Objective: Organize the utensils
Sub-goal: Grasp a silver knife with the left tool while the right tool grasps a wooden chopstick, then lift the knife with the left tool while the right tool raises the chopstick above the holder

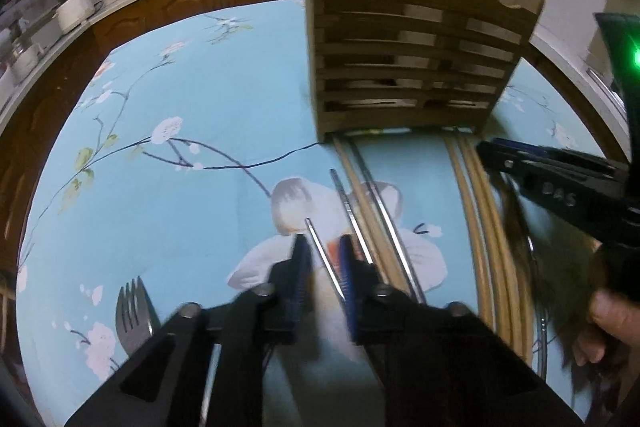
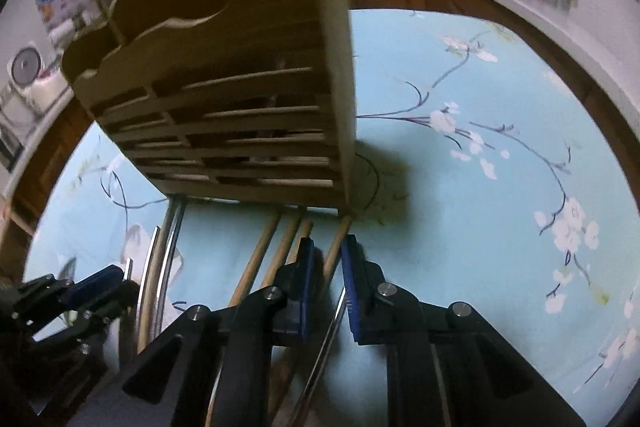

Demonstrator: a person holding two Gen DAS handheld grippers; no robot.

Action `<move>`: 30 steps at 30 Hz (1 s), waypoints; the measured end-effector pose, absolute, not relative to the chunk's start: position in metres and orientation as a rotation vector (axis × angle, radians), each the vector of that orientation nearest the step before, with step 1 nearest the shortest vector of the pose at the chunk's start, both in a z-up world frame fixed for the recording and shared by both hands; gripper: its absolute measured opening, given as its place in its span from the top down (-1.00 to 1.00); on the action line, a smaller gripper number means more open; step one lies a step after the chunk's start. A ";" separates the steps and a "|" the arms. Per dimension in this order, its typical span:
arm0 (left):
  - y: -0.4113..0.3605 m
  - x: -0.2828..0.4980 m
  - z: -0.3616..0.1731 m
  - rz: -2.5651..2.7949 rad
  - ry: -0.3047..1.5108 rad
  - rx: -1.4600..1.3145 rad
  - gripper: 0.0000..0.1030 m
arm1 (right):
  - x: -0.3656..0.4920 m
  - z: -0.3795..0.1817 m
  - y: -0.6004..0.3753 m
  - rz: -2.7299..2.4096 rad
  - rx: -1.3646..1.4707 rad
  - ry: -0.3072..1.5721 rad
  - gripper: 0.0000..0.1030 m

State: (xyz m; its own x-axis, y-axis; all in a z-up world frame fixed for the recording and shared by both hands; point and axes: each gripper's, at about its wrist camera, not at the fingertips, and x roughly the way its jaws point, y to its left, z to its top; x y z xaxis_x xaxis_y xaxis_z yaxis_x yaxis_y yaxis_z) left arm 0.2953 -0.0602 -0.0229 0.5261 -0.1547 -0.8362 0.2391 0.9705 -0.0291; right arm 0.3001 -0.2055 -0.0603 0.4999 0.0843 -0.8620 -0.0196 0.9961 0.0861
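Left tongs (image 1: 325,267), black with blue ribbed pads, nearly closed around a thin steel chopstick (image 1: 325,259); whether the pads press it is not clear through the blur. Long axis of that stick running from the tongs away toward the slatted wooden utensil holder (image 1: 400,67), a second steel stick (image 1: 347,199) just beside it. Further right, a pair of curved steel sticks (image 1: 384,211) and pale wooden chopsticks (image 1: 472,211) lying roughly parallel, far ends at the foot of the holder. Dark metal fork (image 1: 132,311) lying apart at lower left, tines pointing away.

Right tongs (image 2: 325,267) of the same build, narrowly parted around a pale wooden chopstick (image 2: 336,247) whose far tip touches the holder's lower right corner; firm grip not certain. Three more wooden sticks (image 2: 260,259) just left of it, fanned toward the holder's base.

Light-blue cloth-covered surface (image 2: 460,207) printed with white blossoms and dark branches, wide bare room to the right of the holder and to the left of the left tongs. Brown wooden cabinets beyond the surface's rounded edge
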 end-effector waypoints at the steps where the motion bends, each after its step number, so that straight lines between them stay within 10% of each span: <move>1: -0.059 0.295 -0.023 -0.240 0.986 0.095 0.86 | 0.299 -0.061 -0.204 0.061 0.052 1.042 0.76; 30: 0.039 0.186 0.122 -0.412 0.666 -0.190 0.96 | 0.198 0.101 -0.242 0.236 0.333 0.645 0.90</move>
